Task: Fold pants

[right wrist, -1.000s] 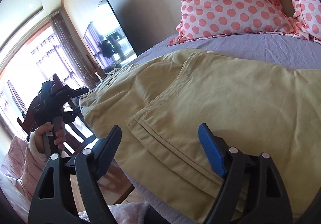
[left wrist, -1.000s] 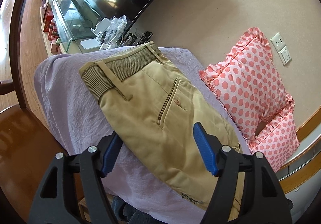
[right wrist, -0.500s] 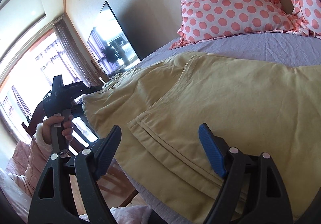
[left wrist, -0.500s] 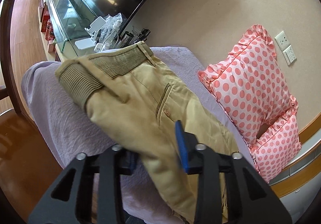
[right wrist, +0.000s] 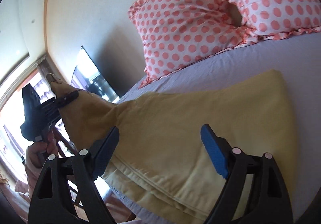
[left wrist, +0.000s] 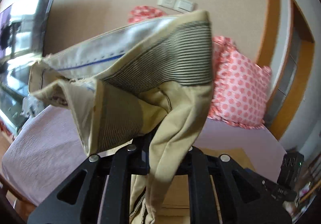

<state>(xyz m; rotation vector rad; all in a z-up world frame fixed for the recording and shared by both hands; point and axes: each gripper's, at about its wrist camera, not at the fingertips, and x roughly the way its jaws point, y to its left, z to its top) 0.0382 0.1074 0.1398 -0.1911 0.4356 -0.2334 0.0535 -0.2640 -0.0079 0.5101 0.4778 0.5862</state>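
The tan pants (right wrist: pixel 190 123) lie on the lilac bed sheet (right wrist: pixel 280 59), legs spread flat under my right gripper. My left gripper (left wrist: pixel 160 143) is shut on the waist end of the pants (left wrist: pixel 152 75) and holds it up off the bed, so the ribbed waistband and white lining hang in front of the camera. In the right wrist view the left gripper (right wrist: pixel 66 99) shows at the left, raised, with the cloth pulled up to it. My right gripper (right wrist: pixel 160 153) is open and empty, hovering over the near edge of the pants.
Two pink polka-dot pillows (right wrist: pixel 190 23) lean against the wall at the head of the bed. A dark TV screen (right wrist: pixel 94 81) hangs on the wall at the left. Wall switches (left wrist: pixel 176 2) sit above the pillows. A wooden door frame (left wrist: pixel 280 63) is at the right.
My left gripper closed on the waistband and lifted it off the bed, swinging toward the pillows. My right gripper stayed open above the pants and tilted.
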